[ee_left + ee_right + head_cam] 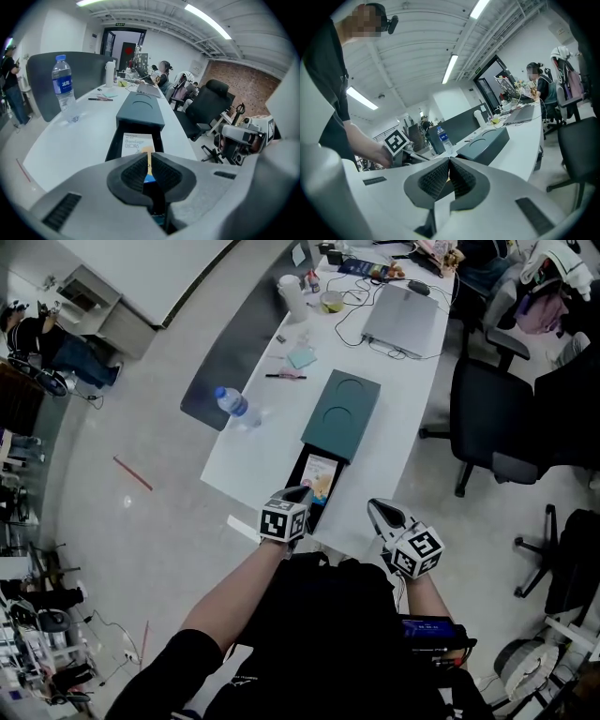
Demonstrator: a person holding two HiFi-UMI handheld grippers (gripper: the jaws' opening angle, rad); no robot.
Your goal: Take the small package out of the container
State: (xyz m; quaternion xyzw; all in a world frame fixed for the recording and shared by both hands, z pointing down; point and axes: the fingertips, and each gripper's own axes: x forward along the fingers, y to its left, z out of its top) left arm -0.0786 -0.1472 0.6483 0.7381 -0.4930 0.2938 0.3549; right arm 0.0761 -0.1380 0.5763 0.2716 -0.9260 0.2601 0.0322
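**Small package** (320, 476): flat white packet printed "Bandage". It lies face up in the pulled-out drawer (112, 145) of the container. Its long axis runs along the drawer, away from the person.

**Container** (341, 413): dark teal sleeve with two round impressions in its top. It lies lengthwise on the bench, with the drawer drawn out toward the bench's near edge.

**Left gripper** (298, 493): at the drawer's near end, with the package straight ahead of the fingers and just beyond them. It is the nearer tool by far. The fingers are pressed almost together, leaving only a slit. A thin orange-and-blue sliver shows in that slit. I cannot tell whether it is the packet's print beyond or something pinched. Judgement: the fingers must spread, and the packet's near short edge is the end to take.

**Right gripper** (380, 510): held to the right of the drawer, well apart from the package. The fingers are pressed together with nothing between them.

**Bench** (253, 456): a long white top. It carries a water bottle (234, 407) left of the container, with a pen (286, 377), a white tumbler (292, 296) and a laptop (403, 320) farther off.

**Room**: an open office with a pale floor. A black office chair (497, 418) stands to the right, and seated people are at the far end.
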